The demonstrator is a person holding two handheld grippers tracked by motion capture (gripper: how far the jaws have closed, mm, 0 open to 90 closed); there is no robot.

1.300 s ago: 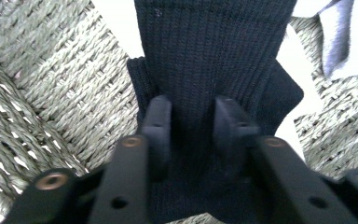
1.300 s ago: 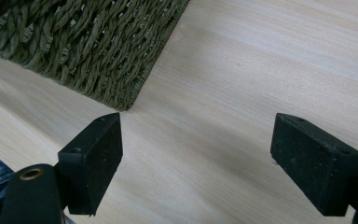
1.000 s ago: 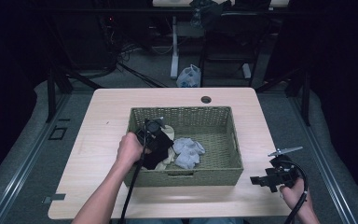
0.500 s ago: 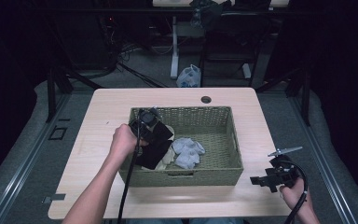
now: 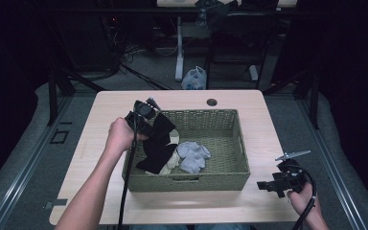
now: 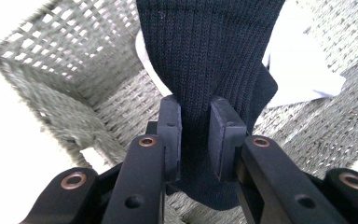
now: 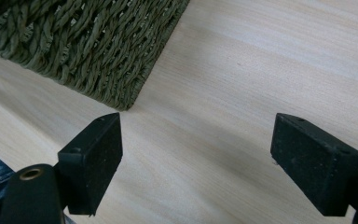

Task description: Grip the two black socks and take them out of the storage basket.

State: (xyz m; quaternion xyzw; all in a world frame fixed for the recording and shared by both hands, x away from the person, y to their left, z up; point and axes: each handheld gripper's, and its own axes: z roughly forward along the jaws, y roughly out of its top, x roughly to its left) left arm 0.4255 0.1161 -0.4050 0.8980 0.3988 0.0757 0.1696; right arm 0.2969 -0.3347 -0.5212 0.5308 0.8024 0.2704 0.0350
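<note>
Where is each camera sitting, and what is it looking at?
High view: sits above the person's side, looking forward and down on the table and wicker basket; both forearms and hands show.
Left gripper view: rides the left claw, looking along its jaws, which pinch a black sock over the basket.
Right gripper view: rides the right claw, looking at bare tabletop and a basket corner; its jaws stand wide apart.
Shared: all three views show the basket.

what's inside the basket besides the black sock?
In the basket: a grey cloth bundle and something white partly under the black sock. Whatever else the sock covers is hidden.
</note>
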